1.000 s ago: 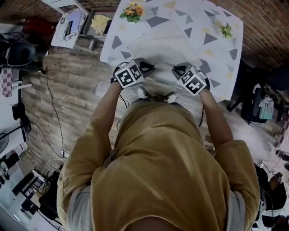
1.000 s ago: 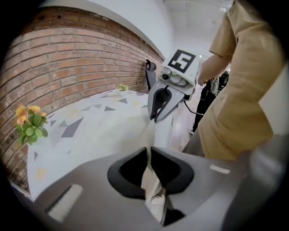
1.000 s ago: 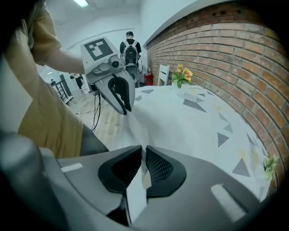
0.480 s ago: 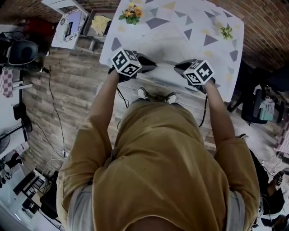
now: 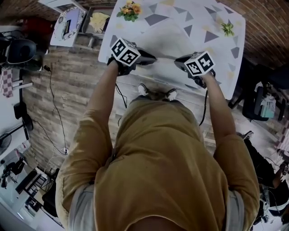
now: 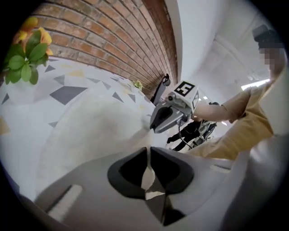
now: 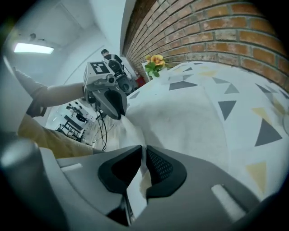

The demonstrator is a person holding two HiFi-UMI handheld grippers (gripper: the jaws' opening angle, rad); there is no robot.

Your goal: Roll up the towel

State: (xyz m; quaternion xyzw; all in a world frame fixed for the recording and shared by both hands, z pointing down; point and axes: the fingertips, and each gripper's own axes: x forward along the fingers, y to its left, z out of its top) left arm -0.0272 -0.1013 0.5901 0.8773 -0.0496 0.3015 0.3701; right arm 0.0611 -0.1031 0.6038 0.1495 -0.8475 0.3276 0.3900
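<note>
Towel [image 5: 167, 43] on patterned table [image 5: 228, 56]; seemingly wooden floor [image 5: 67, 90].

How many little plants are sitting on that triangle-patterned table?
2: an orange-and-yellow flower bunch at the white triangle-patterned table's far left corner, and a small green sprig near its far right. None looks hidden.

**Mustard shirt, grey grippers with marker cubes**

The person wears a loose mustard-yellow shirt [image 5: 162, 167] and pale shoes [image 5: 142, 89]. The left hand-held gripper [image 5: 151, 58] and right hand-held gripper [image 5: 178, 60] have smooth grey shells with black jaw pads. Each carries a white cube [image 5: 125, 51] printed with black square markers. A black cable [image 5: 205, 106] trails from the right one.
</note>
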